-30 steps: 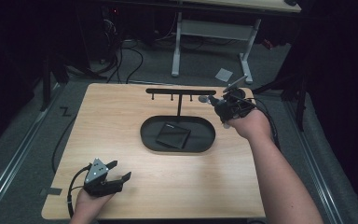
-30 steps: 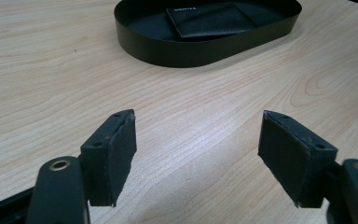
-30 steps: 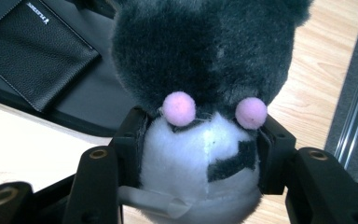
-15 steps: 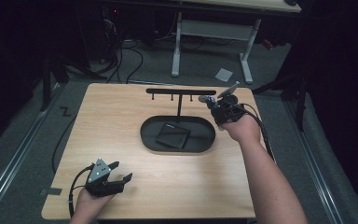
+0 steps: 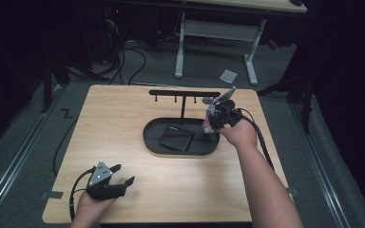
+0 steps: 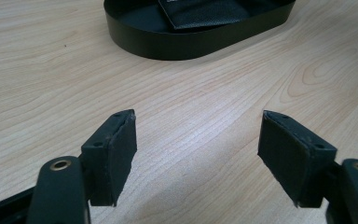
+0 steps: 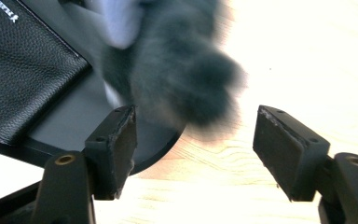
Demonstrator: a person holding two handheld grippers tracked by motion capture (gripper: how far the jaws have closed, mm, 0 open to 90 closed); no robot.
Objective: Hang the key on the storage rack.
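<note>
Wallet in tray; rack behind.

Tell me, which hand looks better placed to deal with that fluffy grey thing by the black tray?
Probably the right. The right gripper hangs over the tray rim with jaws open, the fluffy grey thing blurred just ahead of them. The left gripper sits open at the near table edge, well short of the tray.

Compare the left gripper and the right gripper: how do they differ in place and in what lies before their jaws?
The left gripper rests low at the near left of the table, while the right gripper is raised over the right end of the black oval tray. Bare wood lies between the left jaws; a blurred grey fluffy thing hangs just beyond the right jaws, not clamped. Both stand wide open.
</note>
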